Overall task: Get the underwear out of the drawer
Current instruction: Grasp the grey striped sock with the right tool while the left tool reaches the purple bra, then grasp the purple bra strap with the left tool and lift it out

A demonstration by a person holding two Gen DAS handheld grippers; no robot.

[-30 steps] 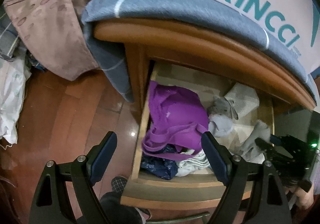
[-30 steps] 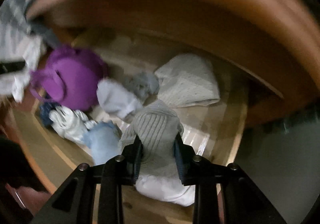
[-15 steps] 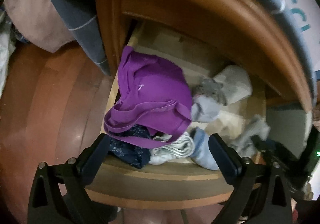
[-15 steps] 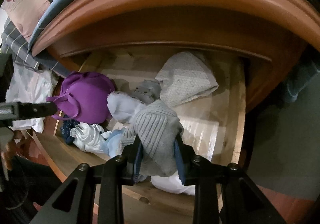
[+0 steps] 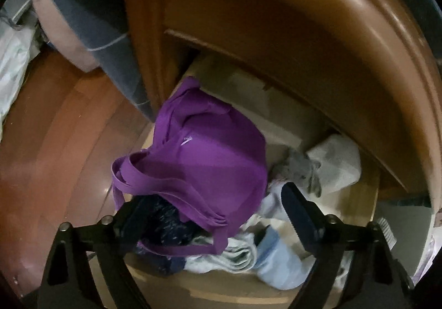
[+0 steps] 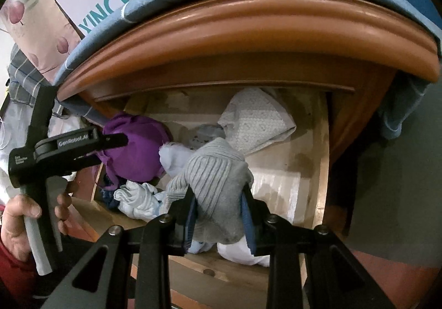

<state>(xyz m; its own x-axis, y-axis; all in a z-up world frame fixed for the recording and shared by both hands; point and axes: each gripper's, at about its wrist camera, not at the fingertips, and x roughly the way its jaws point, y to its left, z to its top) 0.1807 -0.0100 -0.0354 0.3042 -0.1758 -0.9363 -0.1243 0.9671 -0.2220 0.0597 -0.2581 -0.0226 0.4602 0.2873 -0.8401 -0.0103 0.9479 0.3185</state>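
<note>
Right wrist view: my right gripper point(image 6: 218, 215) pinches the grey ribbed underwear point(image 6: 218, 184) above the drawer point(image 6: 321, 170)'s near edge. My left gripper point(image 5: 210, 215) gapes wide over the purple garment point(image 5: 204, 168); its straps could snag.

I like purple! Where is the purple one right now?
The purple garment lies at the left end of the open drawer, atop dark blue clothes, between the open left gripper's fingers. In the right wrist view it sits beside the pale blue bundle.

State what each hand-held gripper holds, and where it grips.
Right hand-held gripper pinches the grey ribbed garment near its lower bunched end. Left hand-held gripper is open, holding nothing.
</note>
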